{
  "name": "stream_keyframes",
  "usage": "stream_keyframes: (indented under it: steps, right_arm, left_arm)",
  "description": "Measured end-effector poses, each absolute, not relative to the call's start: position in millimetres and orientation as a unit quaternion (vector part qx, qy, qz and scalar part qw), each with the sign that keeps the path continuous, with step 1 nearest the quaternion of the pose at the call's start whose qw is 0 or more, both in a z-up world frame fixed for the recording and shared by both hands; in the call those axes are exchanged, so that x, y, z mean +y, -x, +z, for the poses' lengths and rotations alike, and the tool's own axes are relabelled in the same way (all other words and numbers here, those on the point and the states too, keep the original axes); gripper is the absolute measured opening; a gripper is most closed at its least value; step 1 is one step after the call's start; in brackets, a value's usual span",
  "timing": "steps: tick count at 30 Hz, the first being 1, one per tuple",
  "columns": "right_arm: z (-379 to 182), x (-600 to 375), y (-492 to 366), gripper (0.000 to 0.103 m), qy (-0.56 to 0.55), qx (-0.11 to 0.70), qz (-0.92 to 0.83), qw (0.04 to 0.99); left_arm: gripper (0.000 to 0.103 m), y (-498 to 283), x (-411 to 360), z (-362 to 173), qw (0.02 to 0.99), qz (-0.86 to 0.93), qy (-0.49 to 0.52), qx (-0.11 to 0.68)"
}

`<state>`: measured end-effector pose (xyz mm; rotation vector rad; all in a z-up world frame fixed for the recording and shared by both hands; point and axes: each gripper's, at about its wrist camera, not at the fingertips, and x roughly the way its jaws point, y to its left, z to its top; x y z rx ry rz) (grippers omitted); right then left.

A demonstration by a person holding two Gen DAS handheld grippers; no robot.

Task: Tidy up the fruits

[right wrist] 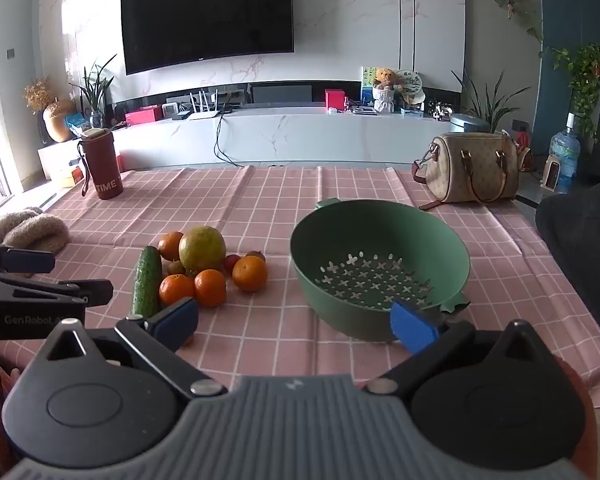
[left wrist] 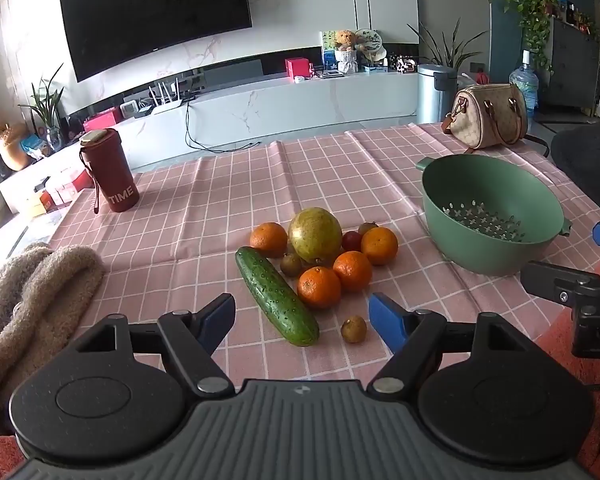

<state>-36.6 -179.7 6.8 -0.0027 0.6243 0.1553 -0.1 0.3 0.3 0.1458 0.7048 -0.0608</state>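
Note:
A pile of fruit lies on the pink checked tablecloth (left wrist: 220,208): a cucumber (left wrist: 276,297), several oranges (left wrist: 319,287), a large yellow-green round fruit (left wrist: 315,234), a red tomato (left wrist: 352,241) and small brown fruits, one apart from the pile (left wrist: 353,329). An empty green colander (left wrist: 492,216) stands to the right. My left gripper (left wrist: 302,322) is open and empty, just short of the cucumber's near end. My right gripper (right wrist: 296,322) is open and empty in front of the colander (right wrist: 380,268), with the pile (right wrist: 204,264) to its left.
A red tumbler marked TIME (left wrist: 110,170) stands at the back left. A beige handbag (left wrist: 488,114) sits at the back right. A fuzzy beige cloth (left wrist: 28,292) lies at the left edge. A dark cushion (right wrist: 580,248) is at the right.

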Motion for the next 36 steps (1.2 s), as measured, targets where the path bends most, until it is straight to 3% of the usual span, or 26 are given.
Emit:
stream_keyframes:
  steps: [36]
  right_arm:
    - [4.0, -177.9, 31.3, 0.098, 0.006, 0.315, 0.076, 0.946]
  left_arm:
    - [0.089, 0.6, 2.8, 4.5, 0.936, -0.027, -0.066, 0.345]
